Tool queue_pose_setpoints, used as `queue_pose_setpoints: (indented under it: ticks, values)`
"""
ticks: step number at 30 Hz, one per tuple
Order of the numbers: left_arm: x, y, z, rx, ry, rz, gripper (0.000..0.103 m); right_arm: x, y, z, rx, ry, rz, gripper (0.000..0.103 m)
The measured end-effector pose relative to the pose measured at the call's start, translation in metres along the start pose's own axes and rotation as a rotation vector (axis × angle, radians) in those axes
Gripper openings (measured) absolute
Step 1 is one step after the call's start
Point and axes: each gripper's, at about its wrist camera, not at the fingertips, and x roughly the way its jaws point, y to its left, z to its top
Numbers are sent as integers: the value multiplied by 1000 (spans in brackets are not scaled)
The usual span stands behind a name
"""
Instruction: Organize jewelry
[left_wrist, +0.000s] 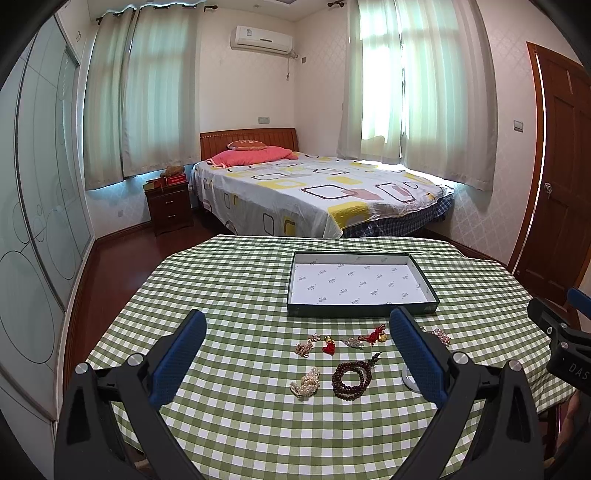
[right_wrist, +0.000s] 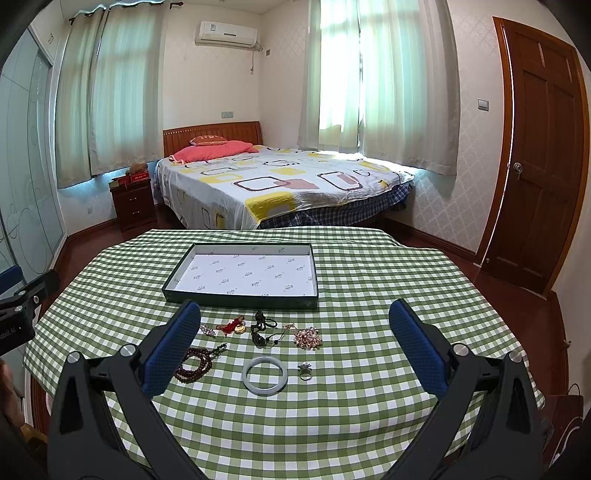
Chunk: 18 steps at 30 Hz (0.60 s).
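You have not picked anything yet. Both the left gripper (left_wrist: 297, 339) and right gripper (right_wrist: 295, 330) have jaws wide apart, holding nothing. Next, grab the white bangle (right_wrist: 265, 375) at lower middle and put it in the tray (right_wrist: 240, 294).

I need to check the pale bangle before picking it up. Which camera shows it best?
The right wrist view: the bangle lies whole and unobstructed on the tablecloth, between the open fingers of the right gripper. In the left wrist view only a sliver of it shows beside a finger of the left gripper.
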Motion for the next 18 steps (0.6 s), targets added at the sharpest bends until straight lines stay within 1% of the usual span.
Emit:
queue_pose_setpoints:
  ticks: [18]
  values:
    - [1, 1, -4, -3, 8, 0, 96, 0, 0, 0, 1, 0, 0, 100]
